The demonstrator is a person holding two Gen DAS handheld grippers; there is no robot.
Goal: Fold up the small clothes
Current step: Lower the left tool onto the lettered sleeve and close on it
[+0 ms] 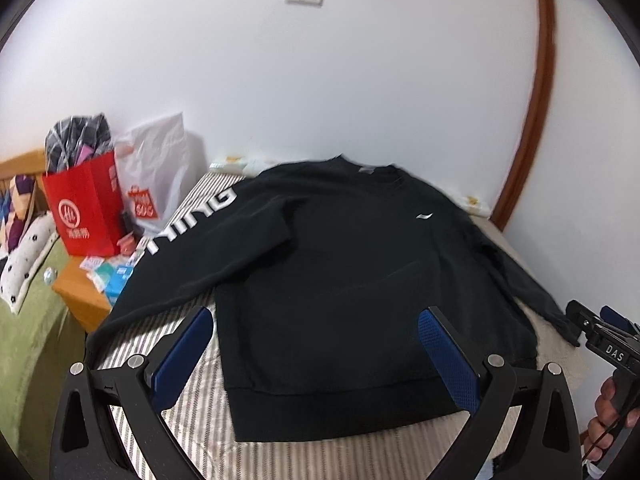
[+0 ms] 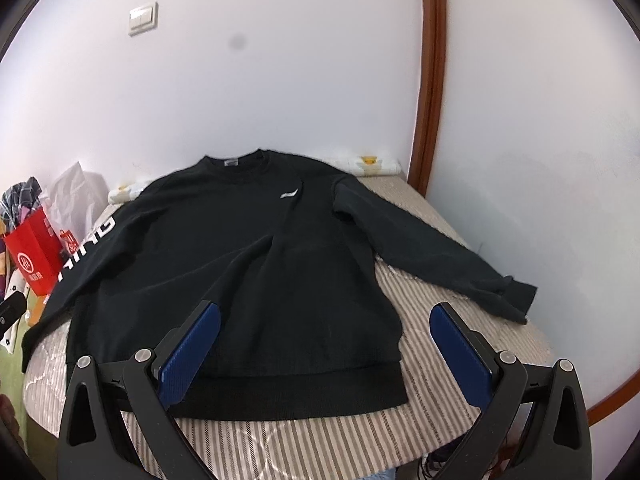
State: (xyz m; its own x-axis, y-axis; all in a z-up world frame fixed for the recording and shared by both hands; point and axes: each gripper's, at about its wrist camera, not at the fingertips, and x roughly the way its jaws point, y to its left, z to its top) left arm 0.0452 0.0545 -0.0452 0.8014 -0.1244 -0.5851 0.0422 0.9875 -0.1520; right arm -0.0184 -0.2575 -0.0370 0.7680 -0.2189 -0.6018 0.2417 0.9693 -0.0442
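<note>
Fingers [image 1: 448,360] of the left gripper [image 1: 312,356] stand wide apart, holding nothing, above the hem of the black sweatshirt [image 1: 340,280]. The right gripper [image 2: 324,354] is likewise spread wide and empty over the hem's right corner. This sweatshirt lies flat, sleeves out, on the striped bed [image 2: 440,352].
</note>
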